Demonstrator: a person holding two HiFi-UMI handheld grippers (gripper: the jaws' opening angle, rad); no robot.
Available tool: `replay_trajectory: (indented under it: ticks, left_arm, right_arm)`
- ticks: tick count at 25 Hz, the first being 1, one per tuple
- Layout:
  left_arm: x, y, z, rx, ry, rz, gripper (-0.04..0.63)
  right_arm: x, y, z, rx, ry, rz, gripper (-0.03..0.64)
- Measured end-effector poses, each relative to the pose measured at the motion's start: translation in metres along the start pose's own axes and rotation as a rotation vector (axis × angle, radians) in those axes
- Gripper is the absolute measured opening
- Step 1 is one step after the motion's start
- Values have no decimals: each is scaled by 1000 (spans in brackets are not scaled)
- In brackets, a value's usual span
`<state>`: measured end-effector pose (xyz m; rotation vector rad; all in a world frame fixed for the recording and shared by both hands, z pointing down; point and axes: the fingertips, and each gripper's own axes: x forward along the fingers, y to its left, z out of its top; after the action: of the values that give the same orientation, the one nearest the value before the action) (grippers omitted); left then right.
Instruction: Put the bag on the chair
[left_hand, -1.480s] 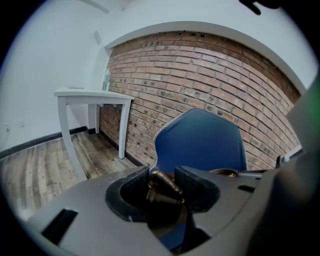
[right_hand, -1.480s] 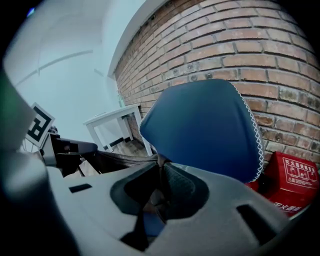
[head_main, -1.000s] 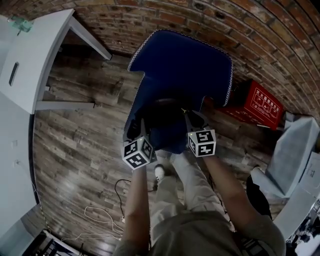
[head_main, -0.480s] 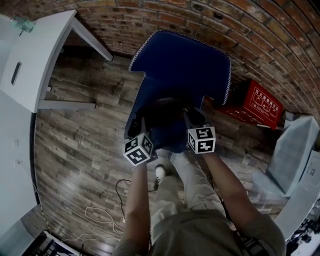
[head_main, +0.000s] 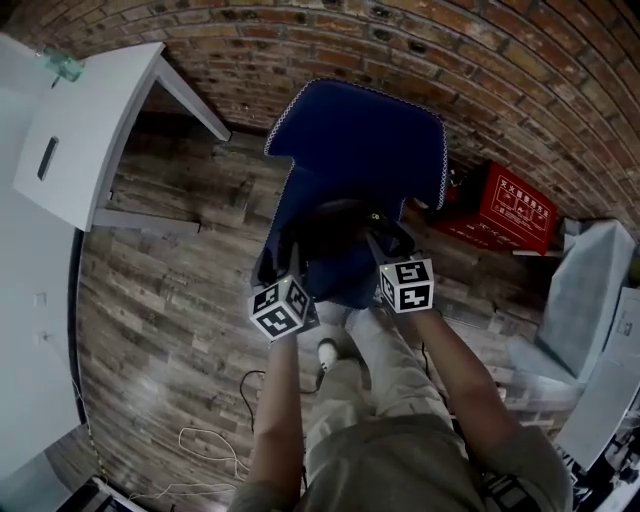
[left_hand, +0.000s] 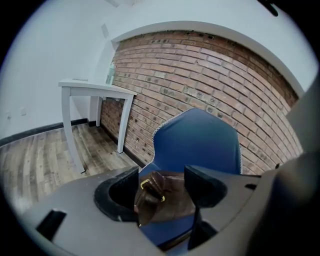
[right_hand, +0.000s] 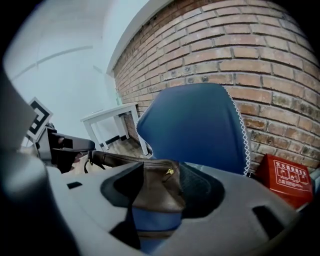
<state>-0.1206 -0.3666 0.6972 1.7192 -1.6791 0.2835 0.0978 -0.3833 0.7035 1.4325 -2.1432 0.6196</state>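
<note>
now your left claw (left_hand: 161, 186) and right claw (right_hand: 160, 184) have both just been opening; each one's jaws stand wide apart, with an end of the brown bag (head_main: 338, 225) between them, unpinched. the bag lies on the blue chair (head_main: 360, 130) seat, at 12 o'clock from your hands.

1. A white table (head_main: 90, 140) stands at the left, against the brick wall (head_main: 520, 90).
2. A red box (head_main: 500, 210) sits on the wooden floor (head_main: 170, 300) beside that wall.
3. White cable (head_main: 205, 445) lies looped on the floor.
</note>
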Motion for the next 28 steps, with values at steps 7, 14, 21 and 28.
replay_trajectory:
  ticks: [7, 14, 21, 28]
  left_arm:
    - [-47, -9, 17, 15, -30, -25, 183]
    - [-110, -22, 33, 11, -75, -72, 69]
    - [-168, -33, 42, 85, -103, -118, 34]
    - [-218, -36, 32, 100, -87, -138, 17]
  right_arm:
    - [-46, 18, 23, 15, -45, -11, 180]
    - [-109, 44, 40, 25, -85, -24, 45]
    - [-171, 77, 52, 31, -149, -27, 14]
    - [-225, 109, 63, 9, -224, -11, 7]
